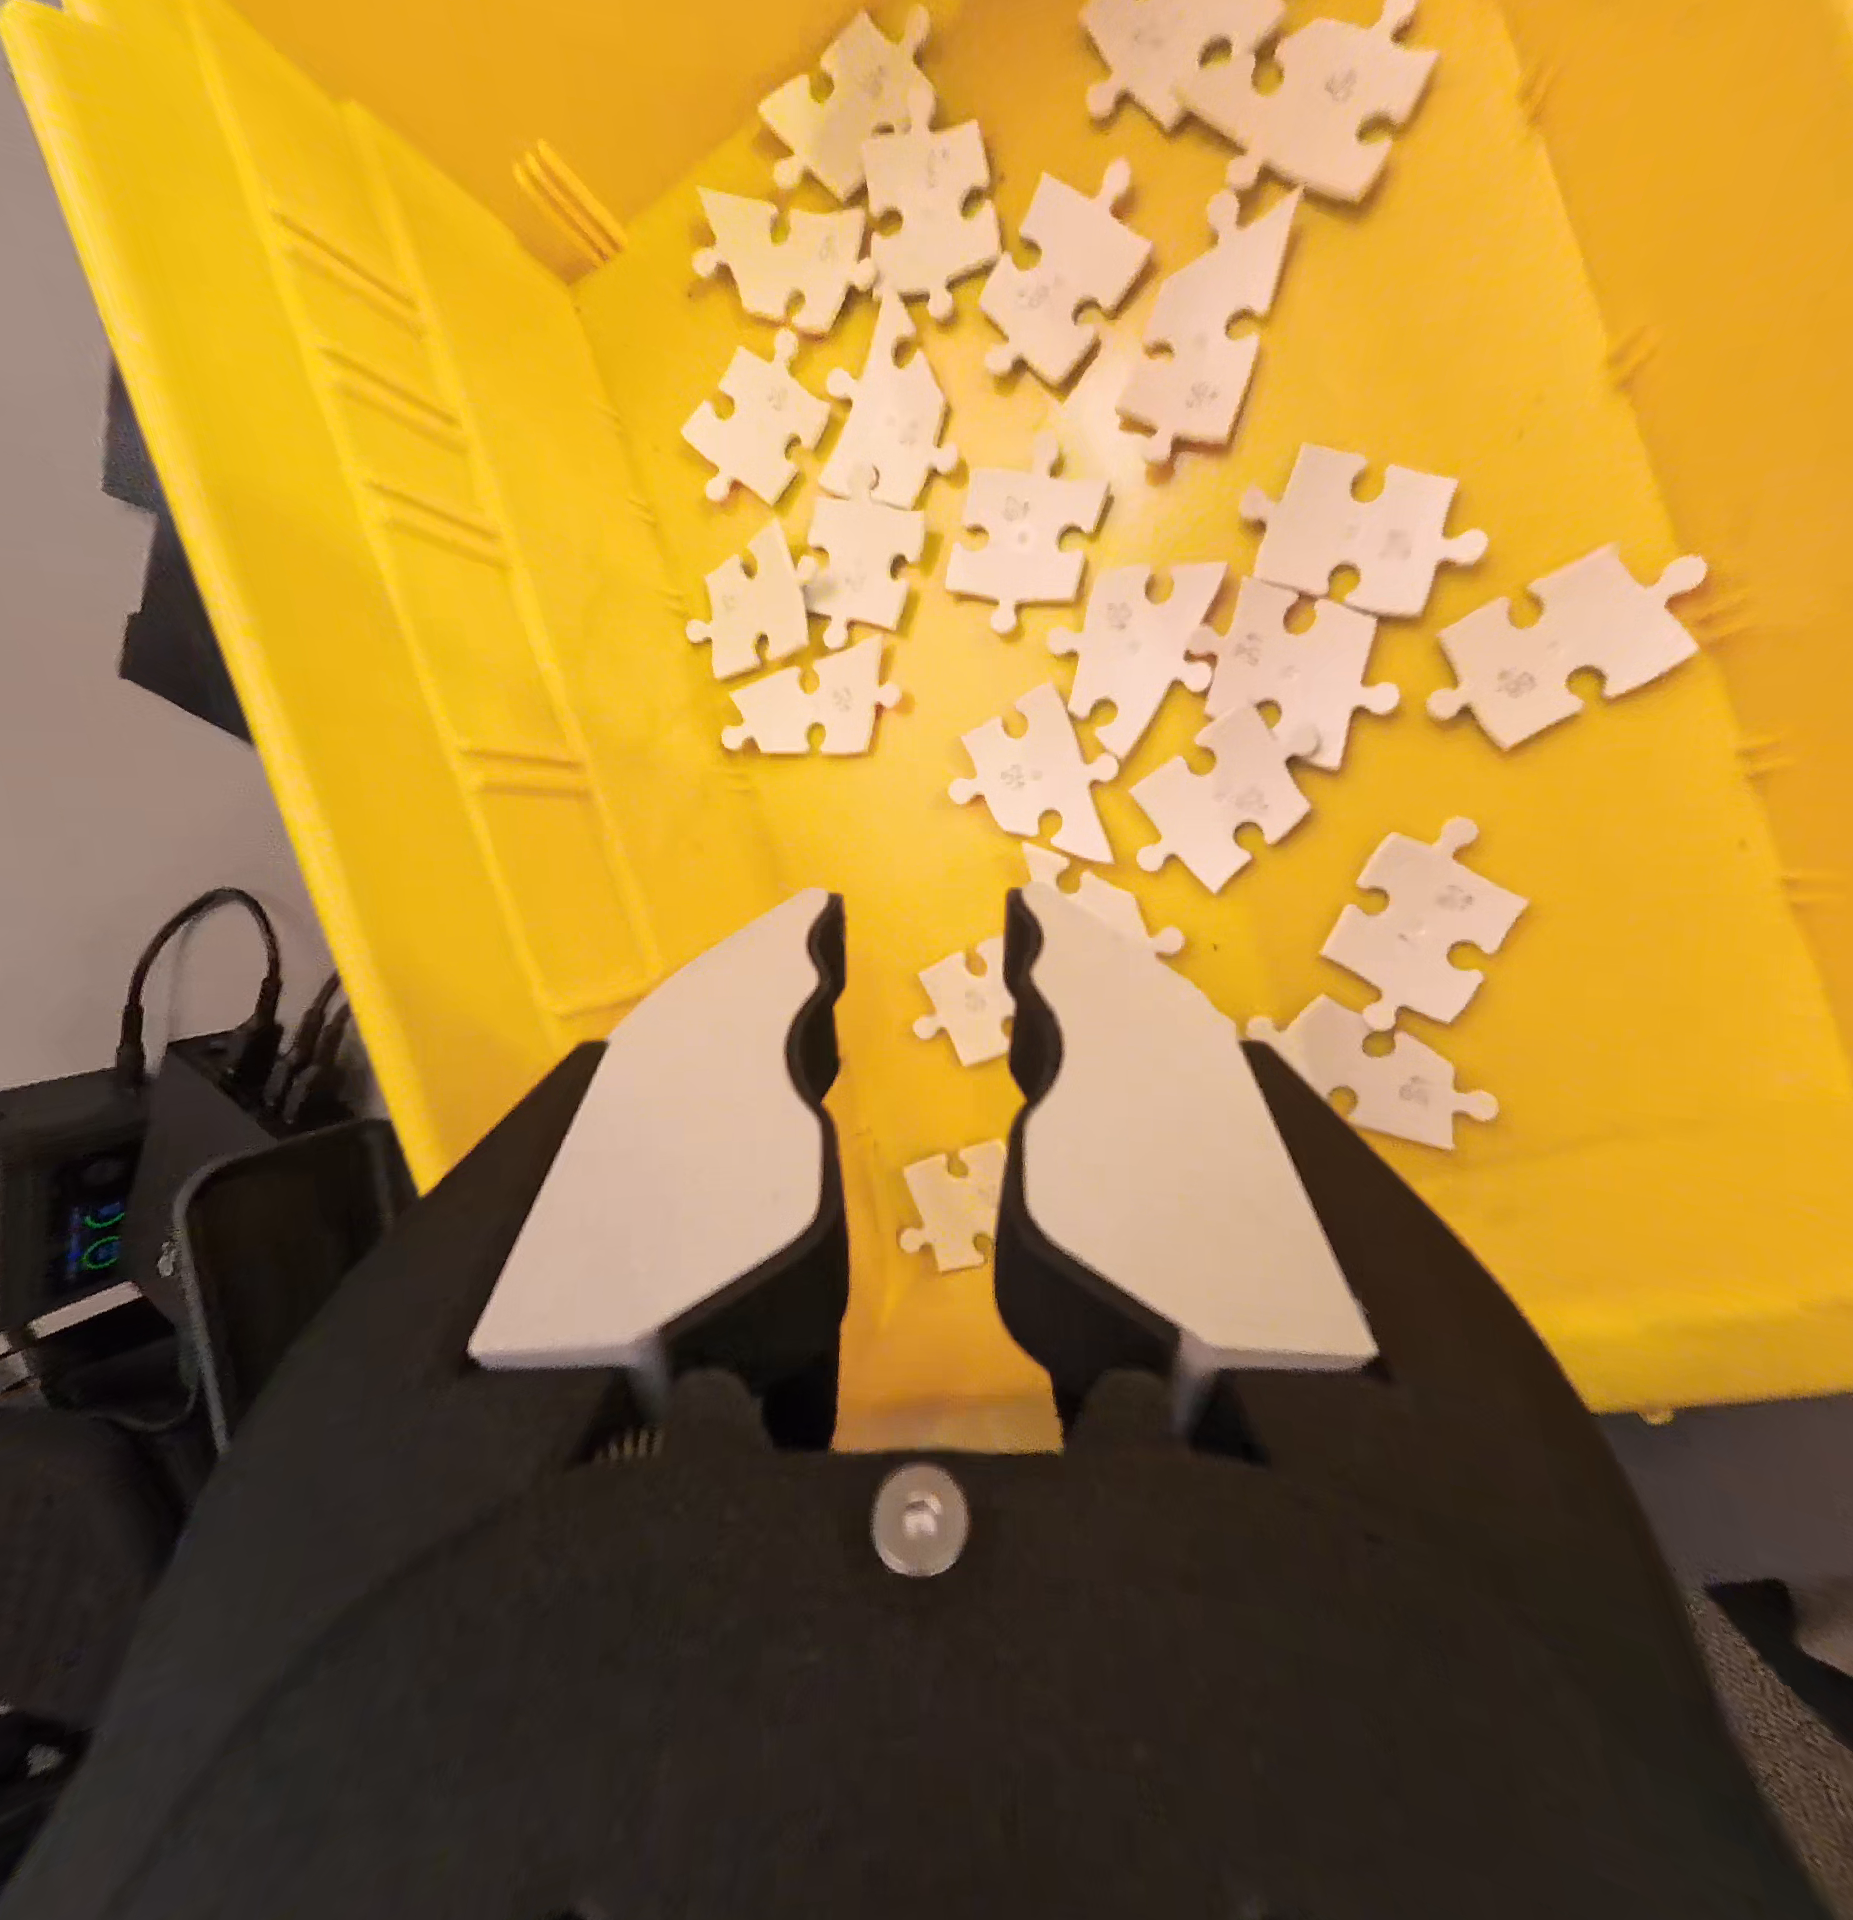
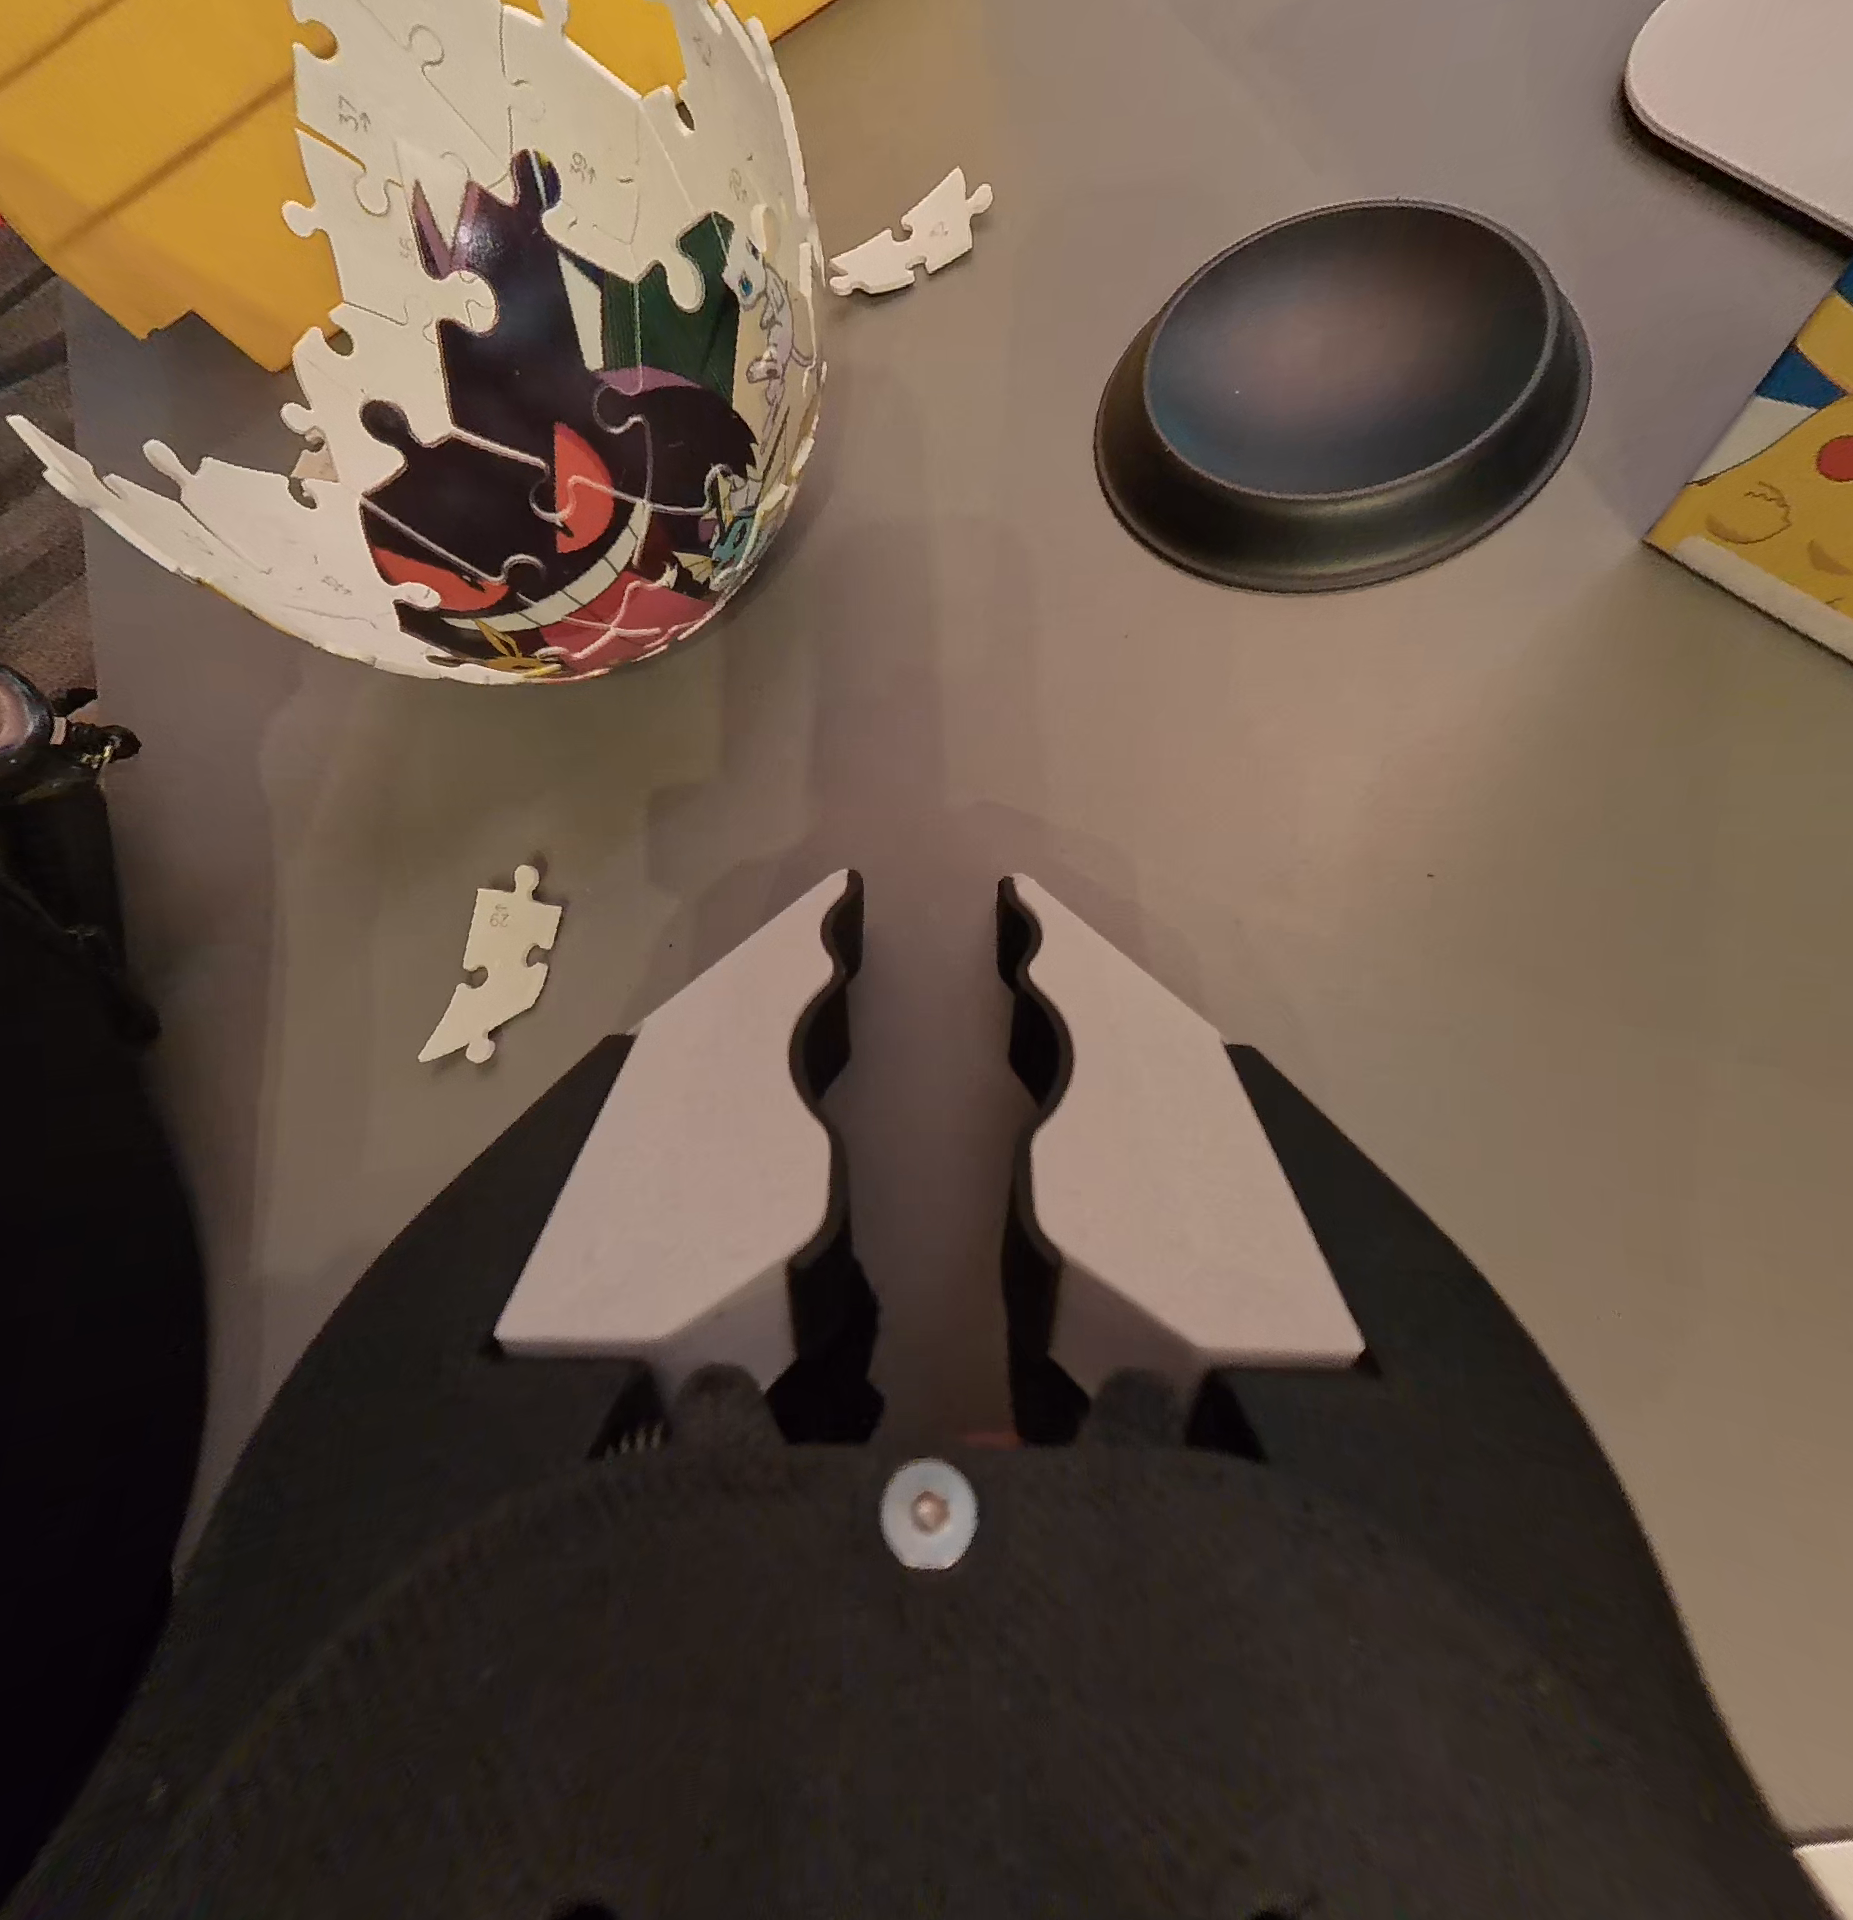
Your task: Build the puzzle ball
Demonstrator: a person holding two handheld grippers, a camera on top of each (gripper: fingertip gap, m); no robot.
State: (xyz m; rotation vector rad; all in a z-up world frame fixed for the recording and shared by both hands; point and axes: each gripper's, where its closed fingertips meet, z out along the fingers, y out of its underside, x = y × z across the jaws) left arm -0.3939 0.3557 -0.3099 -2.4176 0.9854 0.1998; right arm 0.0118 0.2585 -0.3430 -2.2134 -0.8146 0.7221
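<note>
Left hand-held gripper (image 1: 924, 914) hangs over a yellow bin (image 1: 402, 582), jaws parted by a narrow gap with nothing between them. The bin floor is strewn with loose puzzle pieces (image 1: 1026, 535), white backs up, some overlapping, most lying ahead of the fingertips. Two small pieces show through the gap between the fingers; one (image 1: 969, 1003) lies just beside the right finger's inner edge. Outside the bin, lower left: dark cables and a small device with a lit display (image 1: 86, 1236).

Right hand-held gripper (image 2: 930, 894) is over a grey surface (image 2: 1317, 935), jaws likewise slightly apart and holding nothing. The partly built puzzle ball (image 2: 548, 416) rests on the surface, ahead and to the left; an open shell, printed side showing low on its wall, white backs above. One stray piece (image 2: 501, 961) lies on the surface just left of the left fingertip; another (image 2: 911, 244) lies beside the ball's right side. A round black stand (image 2: 1343, 400) sits ahead to the right, well apart from the ball. A yellow printed box (image 2: 1795, 488) is at the right edge.
</note>
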